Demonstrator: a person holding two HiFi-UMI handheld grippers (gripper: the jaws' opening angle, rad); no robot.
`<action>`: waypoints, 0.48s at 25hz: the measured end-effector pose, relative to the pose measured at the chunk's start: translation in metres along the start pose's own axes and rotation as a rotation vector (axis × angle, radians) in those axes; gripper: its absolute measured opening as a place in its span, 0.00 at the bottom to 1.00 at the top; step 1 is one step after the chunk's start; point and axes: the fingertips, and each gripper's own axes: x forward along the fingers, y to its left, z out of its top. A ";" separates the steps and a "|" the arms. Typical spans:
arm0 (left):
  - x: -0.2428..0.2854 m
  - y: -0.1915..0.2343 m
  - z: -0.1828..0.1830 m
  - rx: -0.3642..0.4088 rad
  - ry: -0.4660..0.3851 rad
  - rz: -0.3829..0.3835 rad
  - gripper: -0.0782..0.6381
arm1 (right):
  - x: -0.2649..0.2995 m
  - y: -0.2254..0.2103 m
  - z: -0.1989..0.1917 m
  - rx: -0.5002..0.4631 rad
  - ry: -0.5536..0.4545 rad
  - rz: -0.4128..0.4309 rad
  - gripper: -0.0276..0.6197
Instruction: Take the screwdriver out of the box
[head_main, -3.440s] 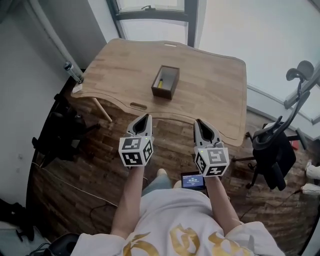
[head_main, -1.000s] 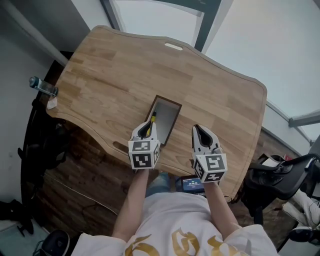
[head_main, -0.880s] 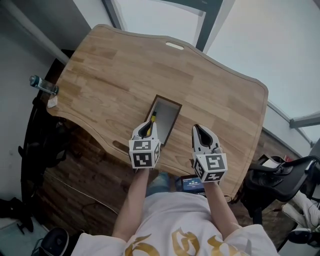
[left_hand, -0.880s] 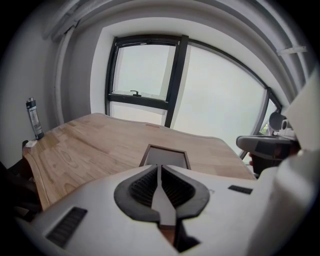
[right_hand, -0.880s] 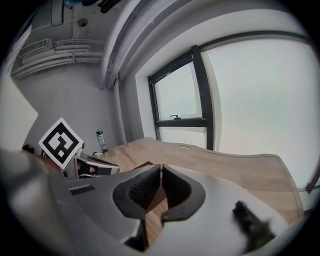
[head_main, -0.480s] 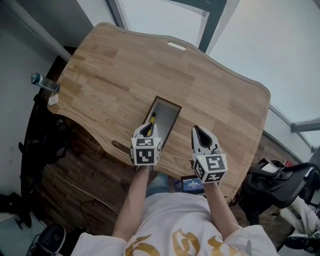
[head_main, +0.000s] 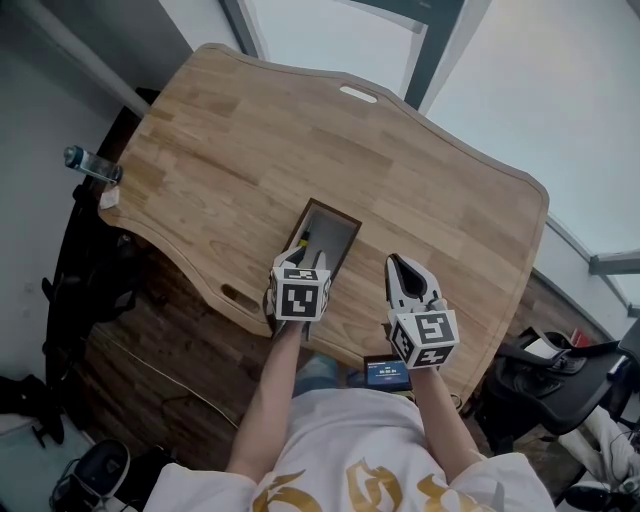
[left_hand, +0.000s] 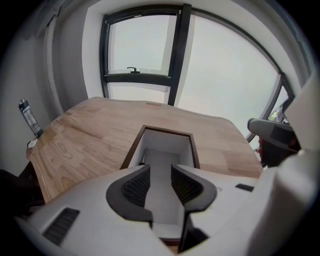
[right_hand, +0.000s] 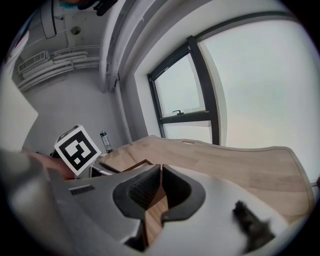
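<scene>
Left gripper: the left gripper (head_main: 296, 257) pointed steeply down over the near end of the box (head_main: 336, 209), probably lined up to reach inside.
Left jaws: apart, having just been opening. Nothing sat between the pads, and only the box's pale floor showed through the gap, so the opening looked like readying for a grasp.
Screwdriver: the screwdriver (head_main: 303, 241) was in the box, lying along its left wall. Only a yellow and dark sliver showed past the gripper in the head view, and the left gripper view hid nearly all of it behind the left jaw.
Right gripper: the right gripper (head_main: 398, 262) hung beside the box, to its right and clear of it, over bare wood. It seemed parked out of the way.
Right jaws: together at the tips, with nothing in them.
Box: open-topped, dark outside and pale inside. It stood near the table's front edge, its long side running away from the person, which suited a straight reach from the near end.
Surface: the table (head_main: 250, 150) was light wood with a curved front edge. Apart from the box it was bare, with a bottle (head_main: 90, 164) at its far left corner.
Room: a dark-framed window (left_hand: 145, 45) stood behind the table, with grey walls and a dark plank floor (head_main: 150, 370). A chair (head_main: 560, 365) stood to the right, and a small lit screen (head_main: 385, 373) showed just below the table's front edge.
</scene>
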 end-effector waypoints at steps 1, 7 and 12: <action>0.003 0.000 -0.001 0.003 0.014 0.007 0.31 | 0.001 -0.005 -0.001 0.005 0.001 -0.002 0.09; 0.016 0.004 -0.009 0.020 0.111 0.060 0.37 | 0.006 -0.024 -0.004 0.037 0.004 -0.012 0.09; 0.025 0.002 -0.014 0.038 0.191 0.075 0.42 | 0.011 -0.035 -0.009 0.062 0.007 -0.020 0.09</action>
